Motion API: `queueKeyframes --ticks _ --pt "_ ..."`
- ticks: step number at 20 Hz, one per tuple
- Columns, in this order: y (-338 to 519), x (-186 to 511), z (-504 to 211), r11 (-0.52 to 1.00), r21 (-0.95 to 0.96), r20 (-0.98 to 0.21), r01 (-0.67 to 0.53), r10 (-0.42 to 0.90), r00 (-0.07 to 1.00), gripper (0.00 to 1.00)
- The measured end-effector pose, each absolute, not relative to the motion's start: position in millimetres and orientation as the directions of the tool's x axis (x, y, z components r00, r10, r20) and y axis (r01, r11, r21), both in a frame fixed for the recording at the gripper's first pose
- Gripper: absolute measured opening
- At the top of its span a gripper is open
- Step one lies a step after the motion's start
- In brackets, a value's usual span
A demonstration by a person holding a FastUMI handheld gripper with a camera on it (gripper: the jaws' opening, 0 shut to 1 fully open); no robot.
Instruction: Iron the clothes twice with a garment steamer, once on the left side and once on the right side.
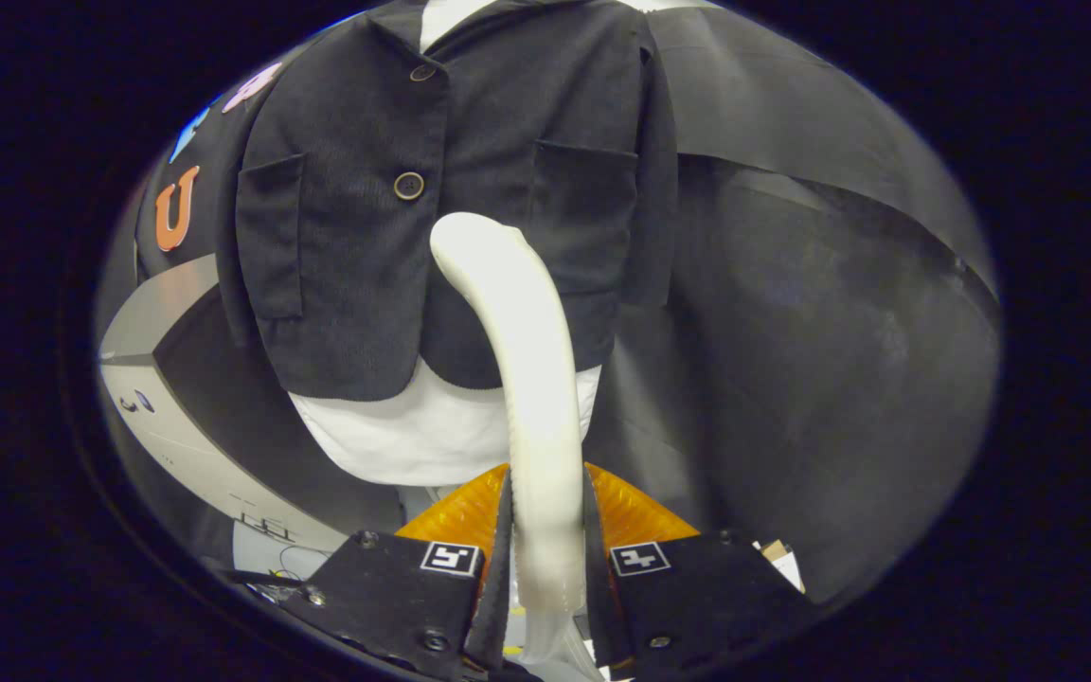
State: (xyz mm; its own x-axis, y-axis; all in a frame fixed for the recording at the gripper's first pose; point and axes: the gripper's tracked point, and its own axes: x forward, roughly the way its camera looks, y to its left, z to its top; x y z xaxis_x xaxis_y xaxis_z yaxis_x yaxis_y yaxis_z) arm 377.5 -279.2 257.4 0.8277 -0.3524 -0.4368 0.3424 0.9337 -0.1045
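The gripper [547,530] is clenched on the white handle of the steamer [522,379], both fingers pressing its sides. The handle curves up ahead of the fingers, its head apparently against the dark jacket [470,189], between the pockets and just below the middle button. A white shirt [422,431] hangs beneath the jacket's hem.

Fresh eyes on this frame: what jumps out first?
The white garment steamer, clamped between the tongs, curves up from them with its head against the dark jacket. The jacket hangs just beyond, buttoned, with a patch pocket on each side, over a white shirt showing below its hem. The steamer head sits near the jacket's middle, by the lower button.
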Motion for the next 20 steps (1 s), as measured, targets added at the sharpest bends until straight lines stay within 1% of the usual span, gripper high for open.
queueKeyframes --ticks 6,12,15,17,20 --pt "-276.8 376.5 255.5 0.944 -0.062 -0.432 0.324 -0.318 0.844 0.37" --pt "-269.3 368.9 255.6 0.939 0.020 -0.430 0.345 -0.303 0.851 0.37" --pt "-254.9 344.9 258.0 0.938 0.039 -0.403 0.344 -0.300 0.864 0.37" --pt "-229.7 324.0 265.5 0.933 0.089 -0.379 0.349 -0.292 0.878 0.37" --pt "-196.8 277.5 273.5 0.935 0.097 -0.352 0.342 -0.289 0.890 0.37"
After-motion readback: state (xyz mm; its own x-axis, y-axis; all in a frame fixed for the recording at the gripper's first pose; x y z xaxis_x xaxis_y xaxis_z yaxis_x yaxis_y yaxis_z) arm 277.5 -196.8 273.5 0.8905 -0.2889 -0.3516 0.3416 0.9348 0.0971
